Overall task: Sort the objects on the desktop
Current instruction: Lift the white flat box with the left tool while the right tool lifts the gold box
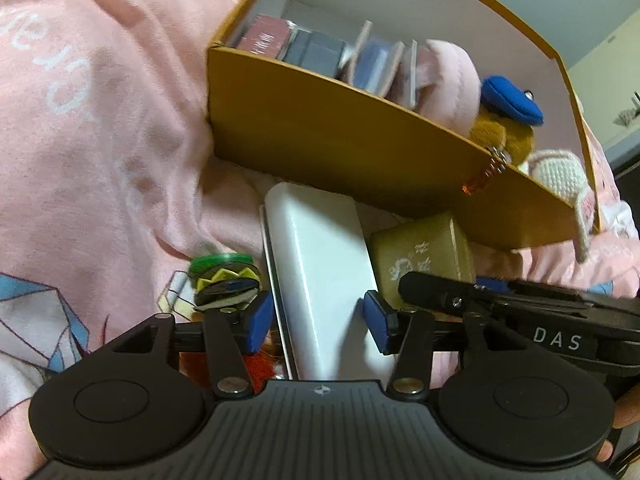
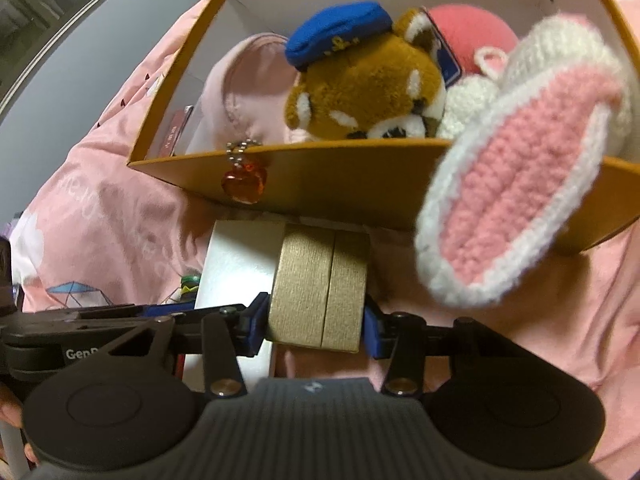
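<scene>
An orange box point(image 1: 340, 136) with a white inside stands on the pink bedding and holds several small cases, a pink pouch point(image 1: 448, 80), a brown plush with a blue cap point(image 1: 508, 120) and a knitted white-and-pink toy point(image 1: 560, 172). My left gripper point(image 1: 318, 320) is closed on a white case point(image 1: 320, 264) lying before the box. My right gripper point(image 2: 314, 324) is closed on a gold box point(image 2: 320, 292), which also shows in the left wrist view point(image 1: 424, 256). The plush point(image 2: 360, 76) and the knitted ear point(image 2: 516, 200) hang over the orange box's front wall point(image 2: 340, 176).
A stack of green, yellow and dark round pieces point(image 1: 224, 280) lies left of the white case. A red heart charm point(image 2: 244, 184) hangs on a chain over the box wall. Pink printed bedding point(image 1: 100, 140) surrounds everything. Something red point(image 1: 260, 364) lies under the left gripper.
</scene>
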The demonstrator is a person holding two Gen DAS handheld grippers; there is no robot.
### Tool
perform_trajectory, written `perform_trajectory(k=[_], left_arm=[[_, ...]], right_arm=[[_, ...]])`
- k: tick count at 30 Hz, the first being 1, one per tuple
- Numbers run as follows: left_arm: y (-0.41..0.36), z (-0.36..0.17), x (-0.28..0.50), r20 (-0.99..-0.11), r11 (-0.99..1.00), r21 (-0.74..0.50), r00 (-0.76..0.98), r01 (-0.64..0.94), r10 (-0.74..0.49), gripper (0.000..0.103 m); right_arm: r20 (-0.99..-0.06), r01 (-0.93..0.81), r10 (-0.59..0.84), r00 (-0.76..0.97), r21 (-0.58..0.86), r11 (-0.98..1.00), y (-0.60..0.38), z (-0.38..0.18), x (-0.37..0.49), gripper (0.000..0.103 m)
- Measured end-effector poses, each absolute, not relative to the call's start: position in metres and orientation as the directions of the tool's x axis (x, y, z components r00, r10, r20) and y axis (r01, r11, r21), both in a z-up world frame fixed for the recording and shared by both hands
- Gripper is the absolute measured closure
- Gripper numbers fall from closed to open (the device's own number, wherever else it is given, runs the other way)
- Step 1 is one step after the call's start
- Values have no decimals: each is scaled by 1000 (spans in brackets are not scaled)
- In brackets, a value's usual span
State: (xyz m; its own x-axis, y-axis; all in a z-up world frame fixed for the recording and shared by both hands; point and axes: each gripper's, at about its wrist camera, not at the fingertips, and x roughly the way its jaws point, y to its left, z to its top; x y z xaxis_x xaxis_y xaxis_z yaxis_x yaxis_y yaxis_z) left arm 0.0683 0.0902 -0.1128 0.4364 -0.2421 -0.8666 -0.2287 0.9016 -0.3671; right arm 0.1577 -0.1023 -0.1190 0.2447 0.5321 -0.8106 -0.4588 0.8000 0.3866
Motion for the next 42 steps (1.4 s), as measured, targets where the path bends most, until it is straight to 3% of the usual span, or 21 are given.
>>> perform_trajectory(k=[10, 16, 22, 42], left_arm=[[72, -122, 79, -875, 908, -362, 413, -209, -254, 42], [51, -124, 88, -885, 924, -326, 410, -202, -223, 42], [40, -117, 87, -863, 926, -322, 463, -198, -201, 60], [27, -45, 43, -793, 977, -208, 595, -56, -134, 70]], right_arm=[[-849, -534, 342, 403, 86, 841, -113, -100, 135, 54], [-859, -516, 351, 374, 122, 848, -118, -110, 143, 53], [-854, -511, 371, 365, 149, 847, -116, -111, 145, 52], [-806, -521, 441, 395, 199, 830, -126, -82, 127, 54]])
